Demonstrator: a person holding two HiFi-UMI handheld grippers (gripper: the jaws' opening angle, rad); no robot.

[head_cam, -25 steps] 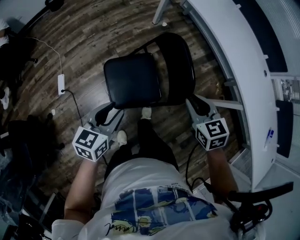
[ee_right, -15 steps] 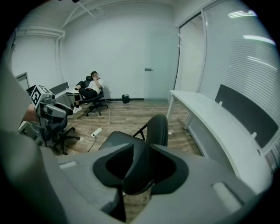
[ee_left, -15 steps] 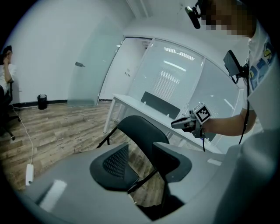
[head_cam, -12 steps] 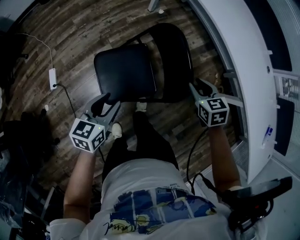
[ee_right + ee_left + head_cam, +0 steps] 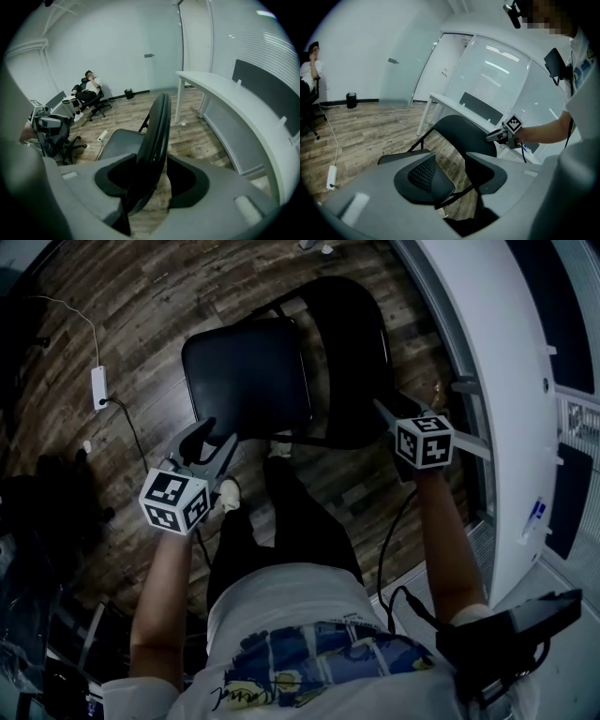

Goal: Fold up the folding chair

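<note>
The folding chair stands unfolded on the wood floor, with its black seat [image 5: 246,376] to the left of its black backrest [image 5: 352,362]. My left gripper [image 5: 217,432] is at the seat's near left corner. Its jaws have just been opening, and the seat's corner [image 5: 440,185] lies between them with a gap. My right gripper [image 5: 392,413] is at the backrest's near edge. Its jaws have also just been opening and stand wide around the backrest's edge [image 5: 154,140], clear of the right pad. In the left gripper view the backrest [image 5: 464,133] rises behind the seat [image 5: 401,157].
A curved white desk [image 5: 487,381] runs close along the chair's right side. A power strip [image 5: 98,387] with its cable lies on the floor to the left, near dark office chairs [image 5: 47,502]. My shoes [image 5: 228,493] are just in front of the seat. A person sits far back [image 5: 89,89].
Both grippers have moved forward and down to the chair. The right one now straddles the backrest's edge with wider jaws, and the left one has reached the seat's corner.
</note>
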